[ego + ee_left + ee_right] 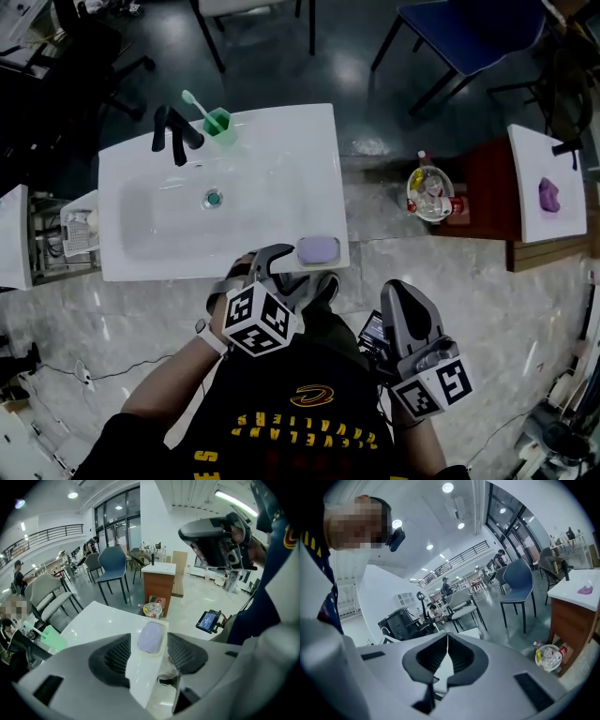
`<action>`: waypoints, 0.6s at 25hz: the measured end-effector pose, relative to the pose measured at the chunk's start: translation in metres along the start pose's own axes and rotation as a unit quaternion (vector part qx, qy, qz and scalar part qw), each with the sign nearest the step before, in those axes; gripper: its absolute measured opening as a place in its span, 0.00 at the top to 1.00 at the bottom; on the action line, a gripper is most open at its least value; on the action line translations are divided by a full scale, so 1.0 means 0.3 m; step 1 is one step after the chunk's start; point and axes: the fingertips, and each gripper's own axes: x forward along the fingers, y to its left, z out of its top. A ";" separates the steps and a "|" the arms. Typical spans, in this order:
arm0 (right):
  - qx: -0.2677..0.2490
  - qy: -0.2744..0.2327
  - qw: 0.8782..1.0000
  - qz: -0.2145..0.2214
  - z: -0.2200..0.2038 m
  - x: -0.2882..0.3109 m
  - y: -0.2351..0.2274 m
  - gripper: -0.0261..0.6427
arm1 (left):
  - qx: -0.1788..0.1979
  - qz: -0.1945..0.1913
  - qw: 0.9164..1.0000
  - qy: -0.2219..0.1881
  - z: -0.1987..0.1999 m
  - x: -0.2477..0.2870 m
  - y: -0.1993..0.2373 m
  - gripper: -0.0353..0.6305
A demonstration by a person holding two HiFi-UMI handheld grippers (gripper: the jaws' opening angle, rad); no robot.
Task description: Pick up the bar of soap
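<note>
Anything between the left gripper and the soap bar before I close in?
Nothing visible does. The left gripper has its jaws open, and the purple soap bar lies unobstructed just ahead of them on the near corner of the sink, with only bare white rim between.

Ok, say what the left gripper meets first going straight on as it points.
Most likely the bar of soap on the sink's corner; it sits dead ahead, framed by the left gripper's open jaws.
</note>
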 end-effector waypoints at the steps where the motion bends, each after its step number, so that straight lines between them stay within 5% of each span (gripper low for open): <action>1: 0.005 0.000 1.000 -0.002 0.000 -0.003 -0.022 0.94 | 0.008 -0.001 1.000 0.009 0.002 0.024 0.001 0.56; 9: 0.029 0.015 0.999 -0.011 -0.029 0.000 -0.122 0.94 | 0.086 -0.016 0.993 0.078 0.004 0.181 -0.003 0.55; 15: 0.046 0.021 0.999 -0.012 -0.048 0.009 -0.158 0.94 | 0.109 -0.033 0.986 0.123 -0.019 0.243 -0.021 0.52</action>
